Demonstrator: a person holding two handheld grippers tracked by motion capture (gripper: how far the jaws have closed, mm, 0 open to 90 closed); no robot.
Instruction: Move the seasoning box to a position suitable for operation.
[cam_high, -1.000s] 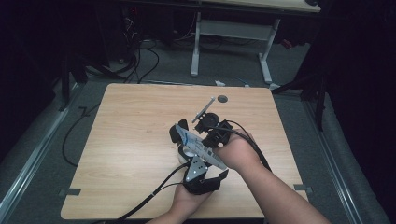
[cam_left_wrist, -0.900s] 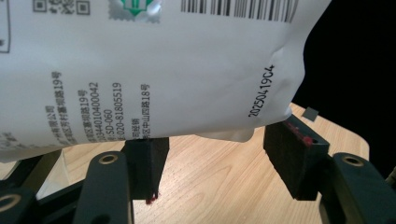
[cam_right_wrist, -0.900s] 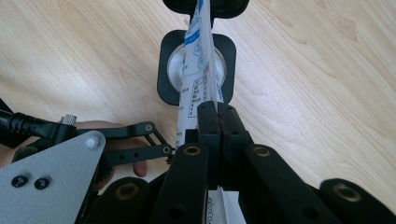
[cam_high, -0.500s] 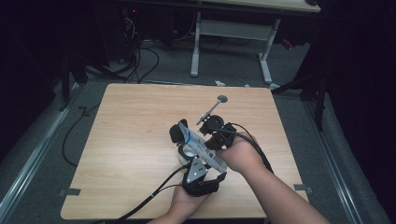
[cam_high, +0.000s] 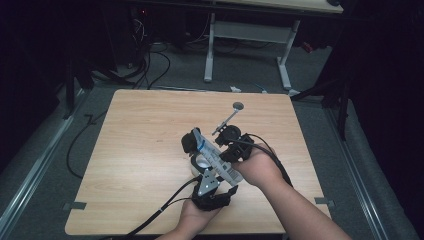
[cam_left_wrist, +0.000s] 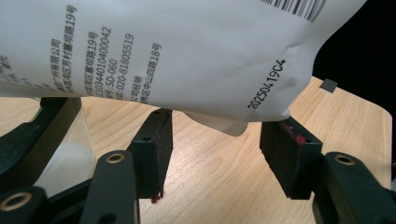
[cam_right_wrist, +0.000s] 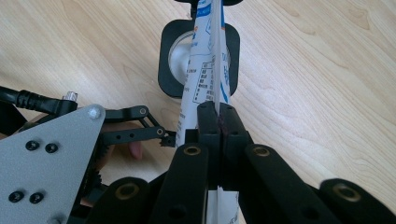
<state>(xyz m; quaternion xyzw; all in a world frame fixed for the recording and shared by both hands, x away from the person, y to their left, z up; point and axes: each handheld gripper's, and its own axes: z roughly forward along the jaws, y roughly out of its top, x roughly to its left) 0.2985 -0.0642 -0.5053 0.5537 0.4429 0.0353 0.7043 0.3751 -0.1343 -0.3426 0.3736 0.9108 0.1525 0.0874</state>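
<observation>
- Packet (cam_right_wrist: 209, 60): a flat white printed sachet, thin and creased, bearing a barcode and date code, is sitting near the middle of the desk (cam_high: 140, 130), toward its front edge.
- Right gripper (cam_right_wrist: 218, 122): its pads are pressing flat together on the packet's edge.
- Left gripper (cam_left_wrist: 212, 149): its jaws have just been closing; they are standing half apart, the packet's lower corner hanging just above them, untouched.
- Black square-framed cup (cam_right_wrist: 169, 56) is standing beneath the packet on pale wood-grain.
</observation>
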